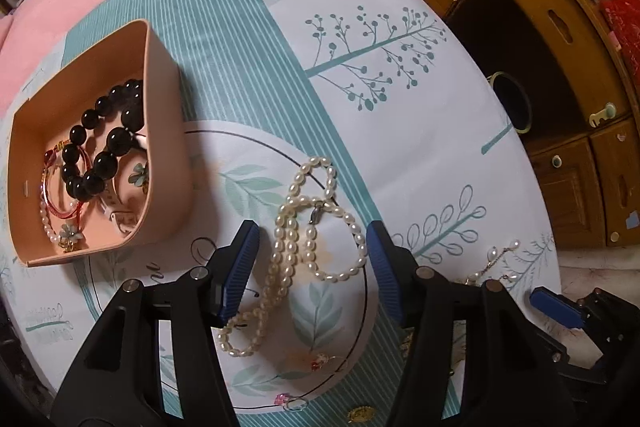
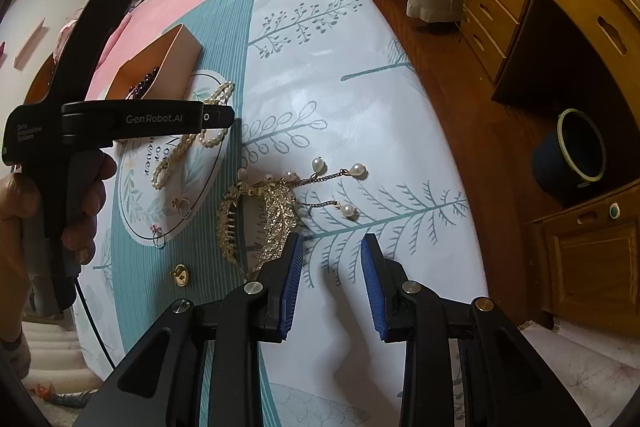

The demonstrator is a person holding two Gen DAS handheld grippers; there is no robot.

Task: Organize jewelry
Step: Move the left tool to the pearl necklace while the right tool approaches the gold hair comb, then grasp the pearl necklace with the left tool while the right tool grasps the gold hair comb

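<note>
Lumpy pearl necklace, seemingly knotted

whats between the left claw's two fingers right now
The pearl necklace lies on the tablecloth between the open left claw's fingers, untouched, in the left wrist view.

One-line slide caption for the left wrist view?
Left hand-held gripper open over a pearl necklace beside a tray of sorted jewelry.

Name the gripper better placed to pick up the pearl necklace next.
Left. The left gripper is open with the pearl necklace lying between its fingers. The right gripper is open over bare cloth beside the gold hair comb, away from the necklace.
</note>
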